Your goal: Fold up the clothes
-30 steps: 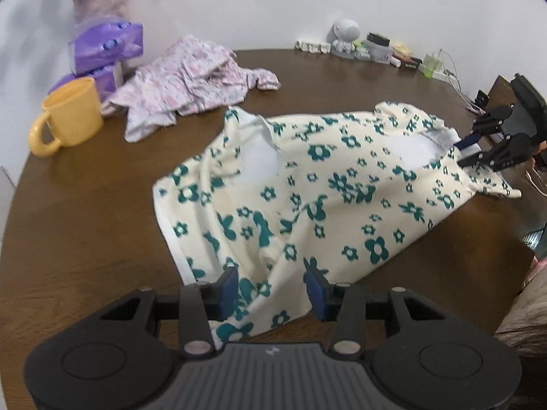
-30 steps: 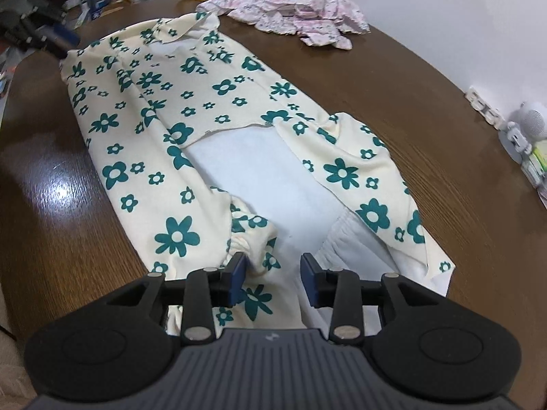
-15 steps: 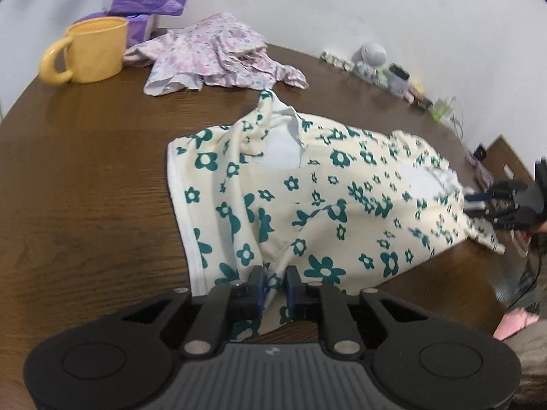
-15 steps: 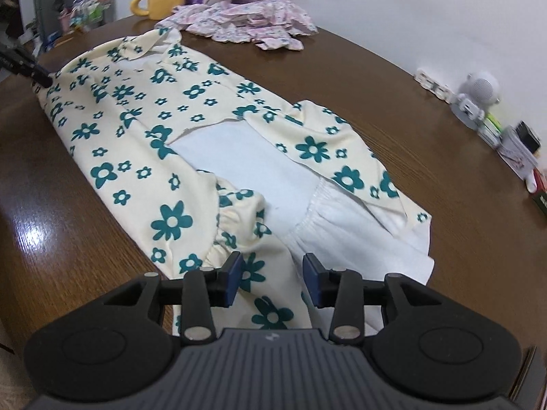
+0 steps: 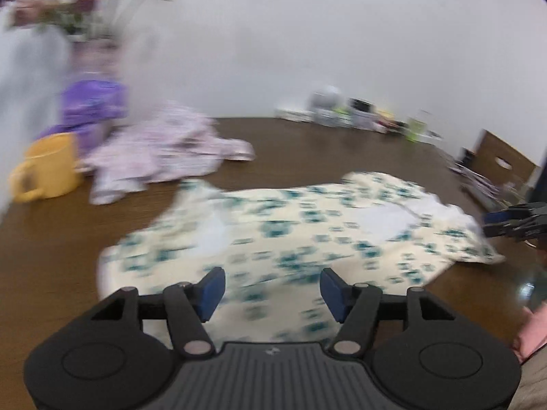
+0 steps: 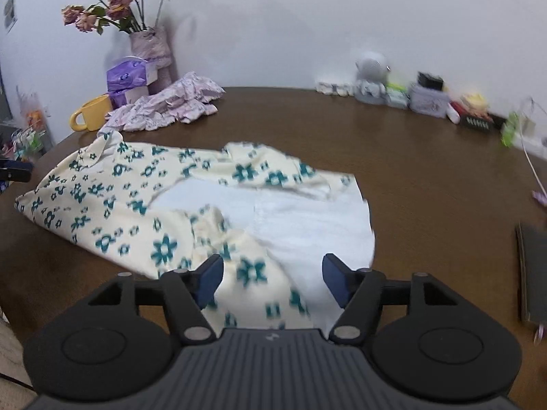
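A yellow mug (image 6: pixel 89 112) stands far left by a crumpled pink garment (image 6: pixel 171 104). The flowered dress (image 6: pixel 177 201) lies spread across the brown table (image 6: pixel 427 171), both the left gripper (image 5: pixel 272 288) and the right gripper (image 6: pixel 272 275) spread wide, holding nothing.

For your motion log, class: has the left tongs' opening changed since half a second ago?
Yes. The left tongs have opened wide and let go of the floral garment, which lies on the table.

Left gripper (image 5: pixel 272 288), right gripper (image 6: pixel 272 278) agape
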The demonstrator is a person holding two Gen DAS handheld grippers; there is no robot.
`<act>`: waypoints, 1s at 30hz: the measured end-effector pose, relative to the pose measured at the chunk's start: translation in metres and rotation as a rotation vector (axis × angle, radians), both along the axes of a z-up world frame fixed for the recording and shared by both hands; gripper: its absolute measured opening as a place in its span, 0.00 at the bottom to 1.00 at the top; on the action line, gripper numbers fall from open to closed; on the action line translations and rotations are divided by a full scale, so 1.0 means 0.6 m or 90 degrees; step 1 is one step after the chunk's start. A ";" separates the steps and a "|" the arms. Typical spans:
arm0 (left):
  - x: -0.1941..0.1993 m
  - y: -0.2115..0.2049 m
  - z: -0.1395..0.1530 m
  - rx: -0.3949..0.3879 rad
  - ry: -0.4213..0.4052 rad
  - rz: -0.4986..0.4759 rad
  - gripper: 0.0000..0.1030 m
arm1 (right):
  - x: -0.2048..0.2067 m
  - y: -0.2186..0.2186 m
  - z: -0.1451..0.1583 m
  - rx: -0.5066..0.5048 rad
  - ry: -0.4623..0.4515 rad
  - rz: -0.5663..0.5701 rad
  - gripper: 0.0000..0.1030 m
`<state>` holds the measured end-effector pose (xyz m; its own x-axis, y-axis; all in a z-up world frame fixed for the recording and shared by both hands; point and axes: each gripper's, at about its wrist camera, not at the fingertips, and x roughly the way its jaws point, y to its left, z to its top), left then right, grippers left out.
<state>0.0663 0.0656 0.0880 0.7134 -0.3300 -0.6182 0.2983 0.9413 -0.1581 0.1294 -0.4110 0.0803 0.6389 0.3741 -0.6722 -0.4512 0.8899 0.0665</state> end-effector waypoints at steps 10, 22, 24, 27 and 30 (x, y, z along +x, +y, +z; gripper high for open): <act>0.074 -0.192 -0.061 0.004 0.058 -0.119 0.57 | -0.006 -0.006 -0.051 -0.012 0.048 0.037 0.51; 0.081 -0.214 -0.090 0.061 0.067 -0.082 0.29 | 0.077 -0.010 -0.005 -0.059 0.003 0.102 0.03; 0.078 -0.213 -0.089 0.063 0.062 -0.075 0.29 | 0.094 -0.008 -0.023 -0.064 0.022 0.105 0.03; 0.071 -0.214 -0.090 0.071 0.049 -0.068 0.29 | 0.099 -0.016 -0.038 -0.053 0.035 0.096 0.03; 0.066 -0.219 -0.092 0.083 0.034 -0.065 0.29 | 0.094 -0.028 -0.045 -0.033 0.038 0.081 0.03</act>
<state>0.1056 -0.0661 0.0330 0.6454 -0.3126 -0.6969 0.3872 0.9204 -0.0542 0.1860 -0.4277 0.0535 0.5469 0.4133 -0.7281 -0.5578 0.8284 0.0512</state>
